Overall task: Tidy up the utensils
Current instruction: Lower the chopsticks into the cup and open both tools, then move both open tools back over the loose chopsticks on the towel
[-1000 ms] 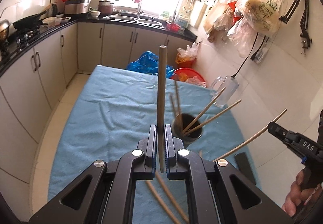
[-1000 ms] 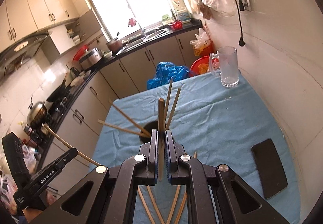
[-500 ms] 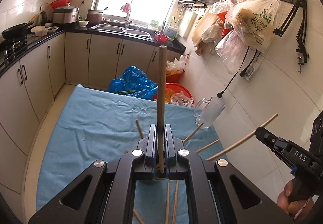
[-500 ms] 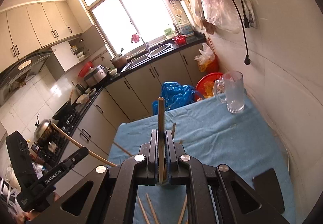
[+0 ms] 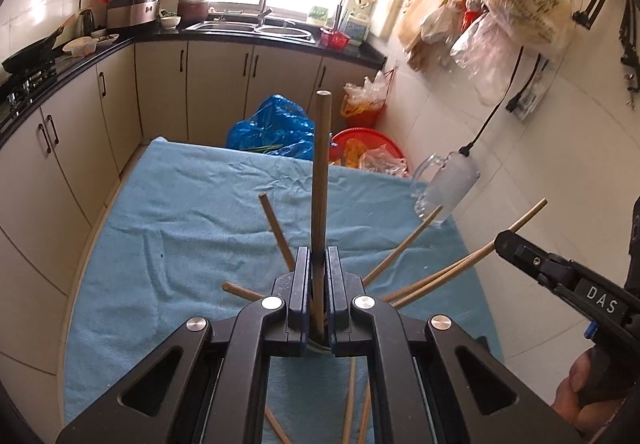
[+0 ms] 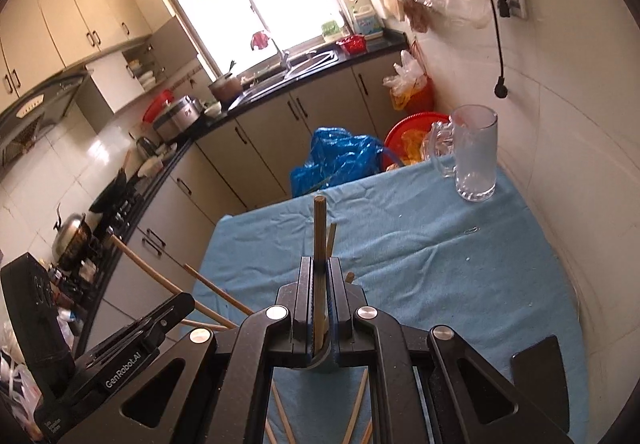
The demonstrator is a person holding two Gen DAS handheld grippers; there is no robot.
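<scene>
Left wrist view first: the left claw (image 5: pixel 318 298) is clamped tight on one dark chopstick (image 5: pixel 320 179), which stands straight up out of the jaws. Just beneath its fingertips sits the holder cup, almost wholly hidden by the claw body, with several chopsticks (image 5: pixel 404 248) fanning out of it toward the glass mug (image 5: pixel 448 183). Off to the right of the cup, the right claw (image 5: pixel 520 250) comes in, also pinched on a pale chopstick (image 5: pixel 524 213).

Right wrist view now: that same claw (image 6: pixel 320 300) grips its stick (image 6: pixel 319 240) upright over the cup's rim (image 6: pixel 320 358), which just shows under the jaws. More loose chopsticks (image 6: pixel 356 408) lie on the blue tabletop (image 6: pixel 420 256) on the near side of the cup.

Risks, as I read it: two claws crowd one small cup. They could knock together, or a held stick could snag the splayed ones and tip the cup. Letting go too high could bounce a stick out across the cloth.

Room to work: the tabletop is open beyond the cup, all the way to the mug at the far right corner. A dark phone (image 6: pixel 540 368) lies to the cup's right near the wall-side edge. The left edge drops off toward the cabinets (image 6: pixel 248 171).
</scene>
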